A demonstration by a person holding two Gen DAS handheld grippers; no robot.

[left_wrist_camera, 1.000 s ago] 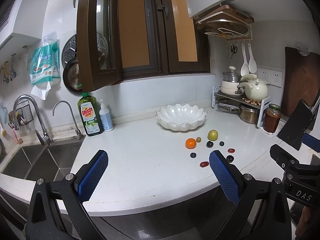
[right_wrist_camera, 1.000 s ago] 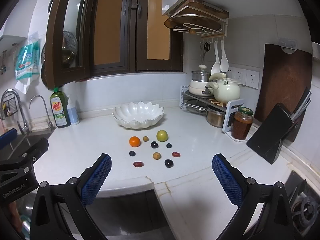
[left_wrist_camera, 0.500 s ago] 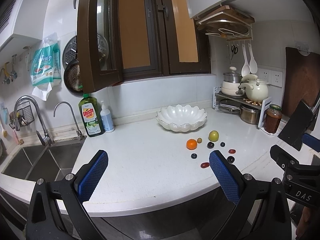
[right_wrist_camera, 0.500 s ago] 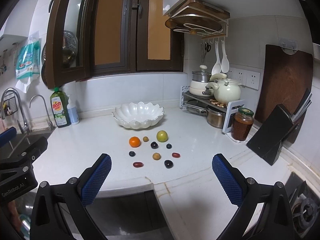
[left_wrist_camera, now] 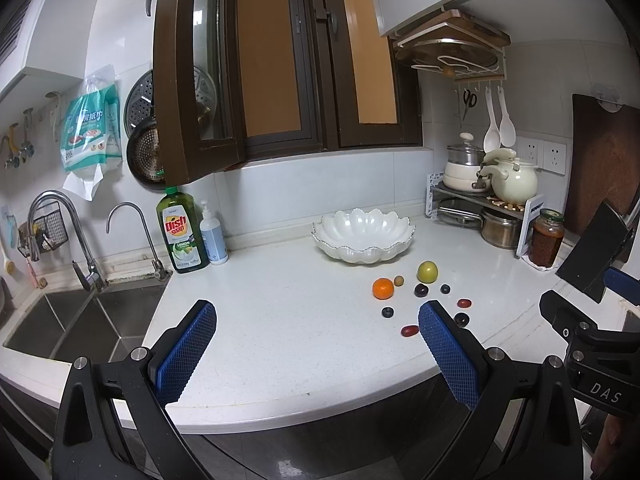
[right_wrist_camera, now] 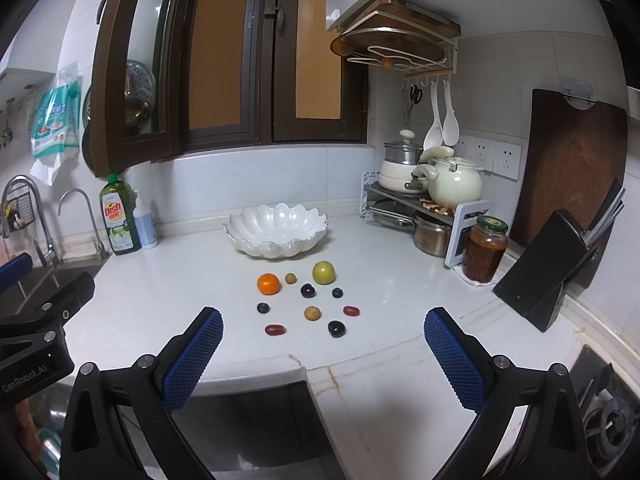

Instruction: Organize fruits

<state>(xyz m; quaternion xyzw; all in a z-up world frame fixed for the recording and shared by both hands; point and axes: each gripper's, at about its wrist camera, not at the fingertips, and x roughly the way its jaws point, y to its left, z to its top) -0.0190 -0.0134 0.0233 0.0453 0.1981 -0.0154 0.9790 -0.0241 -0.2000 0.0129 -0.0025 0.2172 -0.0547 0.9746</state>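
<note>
White worktop (right_wrist_camera: 400, 300): scalloped white bowl (right_wrist_camera: 276, 230), empty. Just in front of it, loose fruits: orange (right_wrist_camera: 268, 283), green fruit (right_wrist_camera: 323, 272), several small dark and red pieces. Left gripper (left_wrist_camera: 316, 328) and right gripper (right_wrist_camera: 322, 330): fingers spread wide, holding nothing, short of the fruits.

Evenly lit from overhead, casting soft, faint shadows under fruit. Glaring mildly off the white bowl (right_wrist_camera: 276, 232) and countertop (left_wrist_camera: 280, 320). Bending strongly at fisheye edges, darkening into black corners. Staying sharp throughout.
</note>
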